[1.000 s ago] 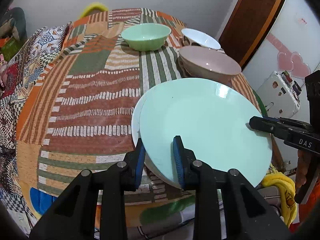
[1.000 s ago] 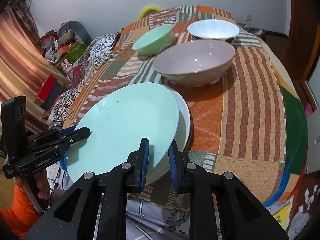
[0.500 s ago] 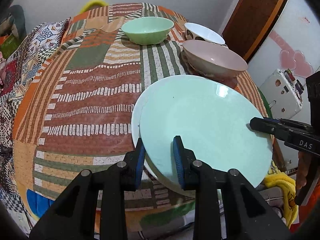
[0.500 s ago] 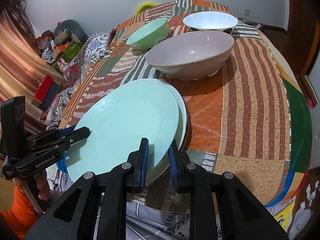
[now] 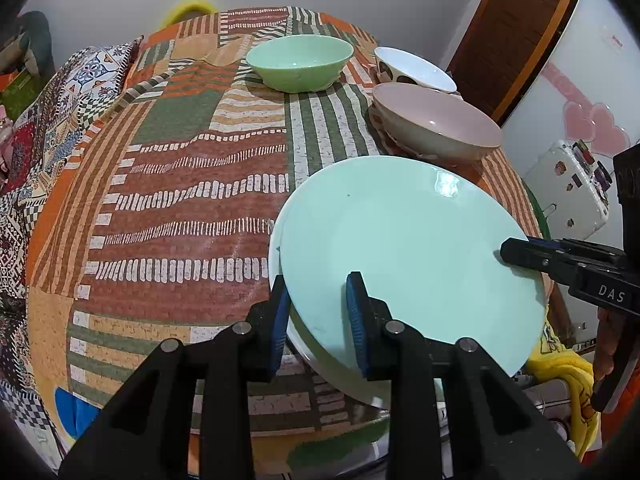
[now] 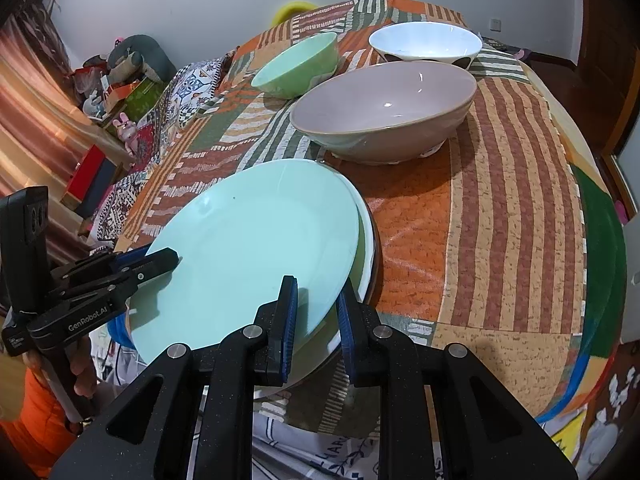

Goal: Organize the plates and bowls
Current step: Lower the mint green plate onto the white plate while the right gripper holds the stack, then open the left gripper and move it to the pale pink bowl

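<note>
Plates sit stacked at the near edge of the patchwork cloth [image 6: 500,200]: the mint plate [image 5: 400,248] (slightly tilted) over a white plate [image 6: 366,240]. The left gripper [image 5: 316,312] clamps the mint plate's left rim, the right gripper [image 6: 316,312] its right rim. Farther back stand a green bowl [image 5: 300,64], a mauve bowl [image 6: 384,108] and a white bowl [image 6: 424,44].

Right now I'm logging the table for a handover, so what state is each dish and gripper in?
mint green plate: held at its rim by both grippers, tilted, lying over the white plate
white plate: underneath, on the tablecloth
pink bowl: upright, empty
green bowl: upright, empty
white bowl: upright, empty
left gripper: shut on the plate rim
right gripper: shut on the plate rim
</note>
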Action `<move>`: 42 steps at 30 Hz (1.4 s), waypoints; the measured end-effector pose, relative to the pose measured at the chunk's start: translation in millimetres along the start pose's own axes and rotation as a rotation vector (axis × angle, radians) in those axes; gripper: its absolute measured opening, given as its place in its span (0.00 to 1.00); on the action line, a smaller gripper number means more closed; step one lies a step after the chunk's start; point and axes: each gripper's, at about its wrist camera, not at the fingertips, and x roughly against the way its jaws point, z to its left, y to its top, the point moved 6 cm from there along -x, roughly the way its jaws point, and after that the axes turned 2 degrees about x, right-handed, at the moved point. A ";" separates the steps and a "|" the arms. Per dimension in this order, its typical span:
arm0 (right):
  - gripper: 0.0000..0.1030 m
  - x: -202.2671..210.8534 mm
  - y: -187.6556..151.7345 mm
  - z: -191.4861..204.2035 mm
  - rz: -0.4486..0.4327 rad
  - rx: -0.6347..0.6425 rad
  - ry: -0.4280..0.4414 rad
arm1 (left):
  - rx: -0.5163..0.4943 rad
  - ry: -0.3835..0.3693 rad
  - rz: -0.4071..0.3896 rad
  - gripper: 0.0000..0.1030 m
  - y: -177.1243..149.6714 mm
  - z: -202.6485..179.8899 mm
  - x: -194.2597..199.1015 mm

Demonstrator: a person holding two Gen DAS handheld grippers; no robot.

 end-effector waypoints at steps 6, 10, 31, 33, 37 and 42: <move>0.18 -3.5 -2.8 5.7 0.017 0.020 0.003 | -0.069 0.104 -0.016 0.28 -3.1 -2.7 -4.5; 0.18 -3.5 -2.8 7.9 0.012 0.036 -0.007 | -0.058 0.089 -0.020 0.28 -4.1 1.0 -4.8; 0.18 0.7 -1.8 10.4 0.023 0.076 -0.058 | -0.049 0.078 -0.024 0.31 -3.7 2.3 -5.1; 0.18 2.4 -1.9 9.5 0.019 0.070 -0.056 | -0.049 0.077 -0.022 0.31 -3.7 2.3 -5.2; 0.22 12.9 -0.3 6.2 -0.015 0.079 -0.090 | -0.034 0.069 0.007 0.31 -5.5 5.1 -9.3; 0.25 22.4 3.5 -0.9 -0.038 0.070 -0.097 | -0.005 0.065 0.009 0.31 -4.8 10.2 -6.9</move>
